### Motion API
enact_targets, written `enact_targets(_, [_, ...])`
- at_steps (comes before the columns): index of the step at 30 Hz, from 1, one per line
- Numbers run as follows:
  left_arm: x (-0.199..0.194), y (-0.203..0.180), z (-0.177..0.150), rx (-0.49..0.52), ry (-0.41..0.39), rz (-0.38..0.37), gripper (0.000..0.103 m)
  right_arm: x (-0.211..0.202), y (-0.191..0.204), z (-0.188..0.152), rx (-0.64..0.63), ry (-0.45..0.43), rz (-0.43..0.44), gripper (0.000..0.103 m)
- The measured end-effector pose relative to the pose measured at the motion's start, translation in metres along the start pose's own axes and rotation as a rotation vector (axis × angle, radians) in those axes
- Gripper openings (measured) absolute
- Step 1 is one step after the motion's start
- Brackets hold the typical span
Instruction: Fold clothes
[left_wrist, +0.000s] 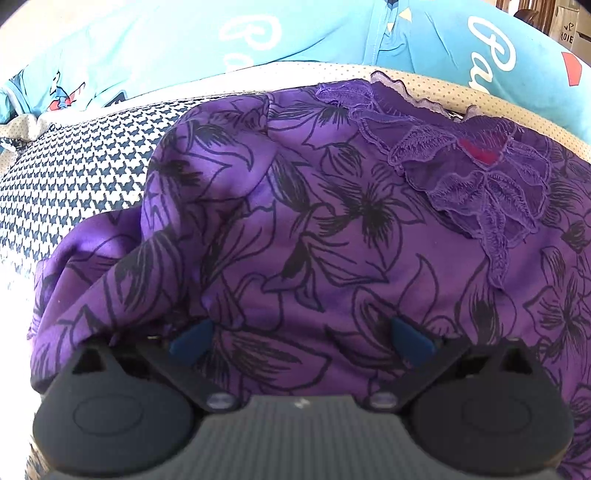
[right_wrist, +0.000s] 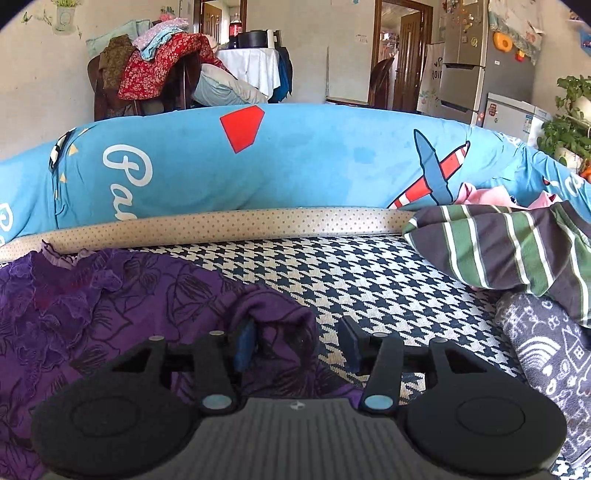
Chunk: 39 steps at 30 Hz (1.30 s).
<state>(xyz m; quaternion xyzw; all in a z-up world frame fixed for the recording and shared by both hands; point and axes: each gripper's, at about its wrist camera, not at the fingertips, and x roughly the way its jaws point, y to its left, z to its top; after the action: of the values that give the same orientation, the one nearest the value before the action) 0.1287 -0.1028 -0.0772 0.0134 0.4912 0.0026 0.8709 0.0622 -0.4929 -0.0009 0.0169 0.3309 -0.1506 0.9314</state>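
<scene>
Purple floral garment (left_wrist: 295, 221) is spread on the houndstooth cover (right_wrist: 369, 280), lace neckline toward the blue cushion (right_wrist: 258, 166), long axis unclear. Left gripper (left_wrist: 301, 338) is seen wide apart, tips on the fabric, nothing pinched. Right gripper (right_wrist: 297, 341) is partly parted, a fabric bunch between, not pressed by the pads
</scene>
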Motion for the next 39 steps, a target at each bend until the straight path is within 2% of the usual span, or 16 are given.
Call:
enact_targets(1, [0.0,0.0,0.0,0.0,0.001,0.0,0.103,-0.002,0.0,0.0,-0.009,-0.001,-0.003,0.05])
enact_targets(3, [0.0,0.0,0.0,-0.001,0.002,0.0,0.103,-0.005,0.0,-0.001,-0.043,0.006,-0.043,0.065])
enact_targets(5, [0.001,-0.001,0.0,0.0,0.002,0.001,0.103,-0.006,-0.001,-0.003,-0.074,0.018,-0.09,0.072])
enact_targets(8, [0.001,-0.001,0.0,0.001,0.0,0.002,0.103,-0.004,-0.01,-0.007,-0.036,0.035,-0.134,0.073])
enact_targets(9, [0.001,-0.002,-0.001,0.003,-0.001,0.003,0.103,-0.005,-0.014,-0.007,-0.007,0.029,-0.126,0.073])
enact_targets(13, [0.001,-0.005,-0.003,0.017,-0.012,0.011,0.103,-0.011,-0.024,-0.005,0.113,-0.032,-0.003,0.073])
enact_targets(16, [0.0,-0.007,-0.005,0.027,-0.021,0.016,0.103,-0.009,-0.018,0.001,0.154,-0.081,0.078,0.073])
enact_targets(22, [0.0,-0.007,-0.005,0.026,-0.022,0.012,0.103,0.022,0.011,0.01,0.166,-0.073,0.213,0.075])
enact_targets(28, [0.0,-0.007,-0.005,0.026,-0.02,0.011,0.103,0.055,0.035,0.011,0.104,-0.058,0.218,0.078])
enact_targets(30, [0.0,-0.007,-0.005,0.026,-0.02,0.011,0.103,0.063,0.039,0.012,0.095,-0.064,0.212,0.088])
enact_targets(33, [0.0,-0.007,-0.005,0.026,-0.02,0.009,0.103,0.075,0.042,0.014,0.103,-0.059,0.21,0.096])
enact_targets(39, [0.001,-0.008,-0.005,0.026,-0.019,0.009,0.103,0.105,0.048,0.01,0.119,0.022,0.218,0.099])
